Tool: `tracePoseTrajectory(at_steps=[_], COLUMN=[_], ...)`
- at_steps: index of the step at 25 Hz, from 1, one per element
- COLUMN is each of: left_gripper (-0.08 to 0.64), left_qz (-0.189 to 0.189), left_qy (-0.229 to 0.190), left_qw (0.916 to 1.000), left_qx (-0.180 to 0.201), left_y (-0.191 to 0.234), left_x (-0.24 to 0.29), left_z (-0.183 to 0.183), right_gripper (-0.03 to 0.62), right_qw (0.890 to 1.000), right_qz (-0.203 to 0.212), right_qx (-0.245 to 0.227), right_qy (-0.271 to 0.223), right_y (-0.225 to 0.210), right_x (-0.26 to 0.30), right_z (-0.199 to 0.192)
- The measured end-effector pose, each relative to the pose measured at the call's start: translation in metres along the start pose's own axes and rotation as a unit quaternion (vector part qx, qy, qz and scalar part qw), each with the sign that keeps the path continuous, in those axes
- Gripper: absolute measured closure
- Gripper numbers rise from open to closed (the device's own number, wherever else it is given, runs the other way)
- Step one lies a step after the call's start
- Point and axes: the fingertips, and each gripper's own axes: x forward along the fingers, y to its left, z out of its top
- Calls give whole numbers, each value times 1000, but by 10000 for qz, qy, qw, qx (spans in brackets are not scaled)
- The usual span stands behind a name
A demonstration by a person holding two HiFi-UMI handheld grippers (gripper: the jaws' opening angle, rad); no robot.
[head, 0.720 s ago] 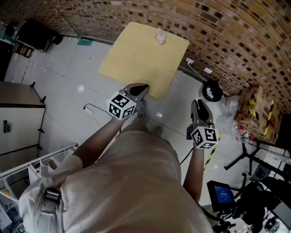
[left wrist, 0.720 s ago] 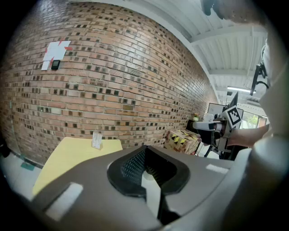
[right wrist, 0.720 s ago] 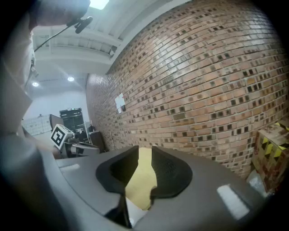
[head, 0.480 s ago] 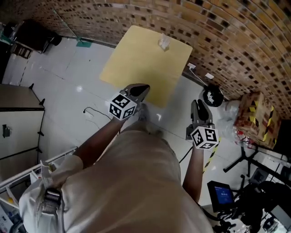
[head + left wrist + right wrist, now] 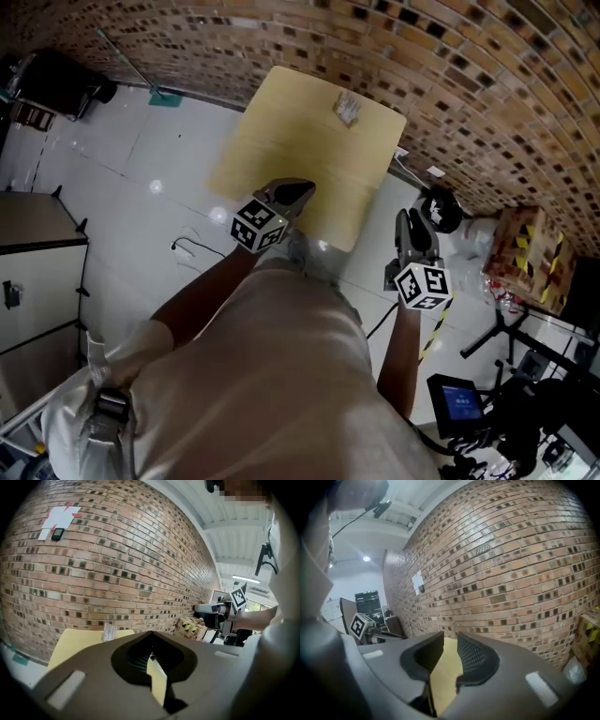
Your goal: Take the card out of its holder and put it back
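— At far edge of tabletop [image 5: 281, 141], nr its far-right corner, head view: card holder [image 5: 348, 108] w/ card inside, blurred.
— Grippers there?
— Left gripper [image 5: 302, 189] over tabletop's near edge; right gripper [image 5: 410, 220] off the near-right corner, above floor [image 5: 141, 159]. Holder lies ahead of both, well apart. Left looks nearer, I'd say.
— Left gripper view?
— Jaw tips together, nothing betw. them. Holder stands upright ahead, a bit left of jaw line, at far edge by brick wall [image 5: 117, 564].
— Right gripper view?
— Jaws apart, empty; only tabletop shows thru gap. Holder not seen there.
— Card axis?
— Upright; which way its face turns, can't tell. Reach fwd needed first, prob.
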Motion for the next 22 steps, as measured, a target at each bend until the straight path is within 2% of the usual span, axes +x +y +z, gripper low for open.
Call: tracePoseTrajectory(at_steps=[7, 14, 18, 22], left_gripper=[540, 540, 540, 540], left_qz=[-324, -529, -539, -147], left_qy=[-95, -106, 44, 151], left_qw=[9994, 9985, 9985, 9995], left_qx=[14, -70, -79, -215], left_y=[39, 31, 24, 33], left_x=[14, 44, 66, 87], left_z=[1, 3, -1, 2], right_gripper=[511, 511, 511, 511], right_qw=[9996, 9986, 9988, 9979], right_qz=[-232, -403, -226, 236], right_qx=[176, 152, 207, 266], right_qy=[11, 299, 391, 541], right_y=[12, -14, -35, -62], right_x=[36, 37, 50, 83], right_z=[-8, -8, -5, -5])
